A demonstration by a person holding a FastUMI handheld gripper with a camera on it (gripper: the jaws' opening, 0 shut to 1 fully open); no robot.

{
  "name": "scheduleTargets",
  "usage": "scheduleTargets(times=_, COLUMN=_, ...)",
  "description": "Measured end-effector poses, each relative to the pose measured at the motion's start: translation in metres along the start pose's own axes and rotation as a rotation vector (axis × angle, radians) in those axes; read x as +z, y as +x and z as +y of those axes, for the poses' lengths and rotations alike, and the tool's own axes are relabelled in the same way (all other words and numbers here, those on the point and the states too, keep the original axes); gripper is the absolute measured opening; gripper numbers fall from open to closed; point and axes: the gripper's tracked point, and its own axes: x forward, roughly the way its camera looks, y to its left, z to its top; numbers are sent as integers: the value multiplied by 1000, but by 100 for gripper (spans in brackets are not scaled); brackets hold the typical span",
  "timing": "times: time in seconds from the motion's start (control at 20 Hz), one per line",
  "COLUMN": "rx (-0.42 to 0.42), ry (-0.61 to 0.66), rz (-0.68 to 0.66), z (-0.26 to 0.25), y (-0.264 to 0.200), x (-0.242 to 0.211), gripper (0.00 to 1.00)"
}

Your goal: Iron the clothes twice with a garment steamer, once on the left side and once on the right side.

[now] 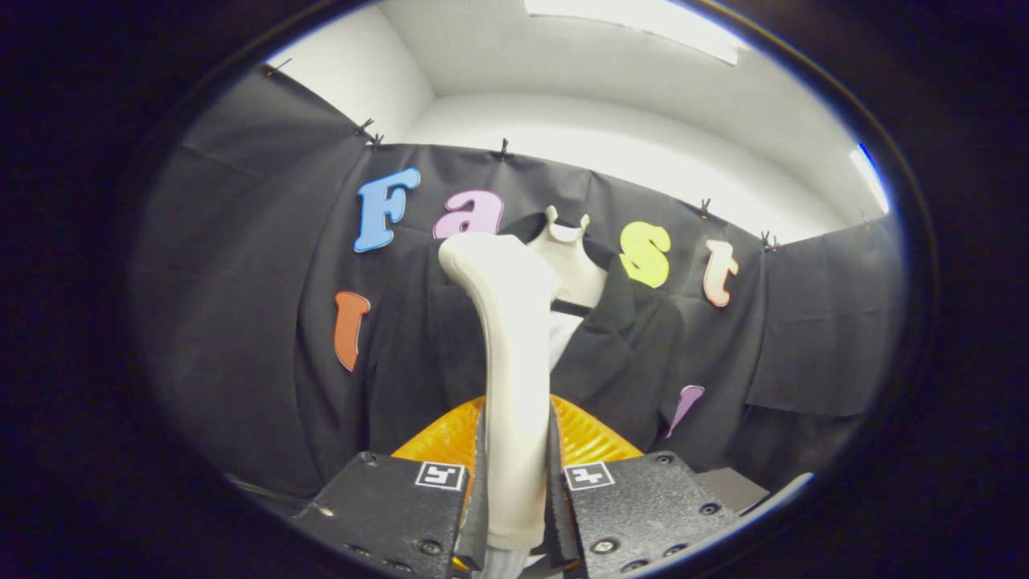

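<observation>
**Steamer clamped upright before the jacket**

The garment steamer [514, 362] is clamped between both fingers of the gripper [514, 498], its handle rising upright. Beyond it, a dark jacket [627, 346] is hung on a white mannequin neck [572, 257].

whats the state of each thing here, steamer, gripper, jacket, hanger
garment steamer: upright, handle clamped between the fingers, head held up in front of the jacket; contact with the cloth cannot be told
gripper: shut on the garment steamer, both fingers pressing its handle
black jacket: hanging on the hanger, front open, just beyond the steamer
white hanger: upright against the booth wall, carrying the jacket
</observation>
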Motion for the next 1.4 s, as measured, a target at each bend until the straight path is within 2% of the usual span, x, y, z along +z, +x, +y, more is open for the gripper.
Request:
scheduleTargets(times=0.2, rx=-45, ry=-52, rz=-26, z=25, y=23, x=22, gripper=32)
scheduleTargets(times=0.4, rx=-82, ry=-121, rz=-17, z=49, y=37, x=19, gripper=32)
scheduleTargets(times=0.65, rx=-126, ry=-219, rz=-4, z=58, y=38, x=-1, gripper=32)
scheduleTargets(times=1.0, rx=-143, ry=-249, rz=26, z=58, y=31, x=-35, gripper=32)
scheduleTargets(times=1.4, rx=-120, ry=-261, rz=74, z=58, y=18, x=-81, gripper=32)
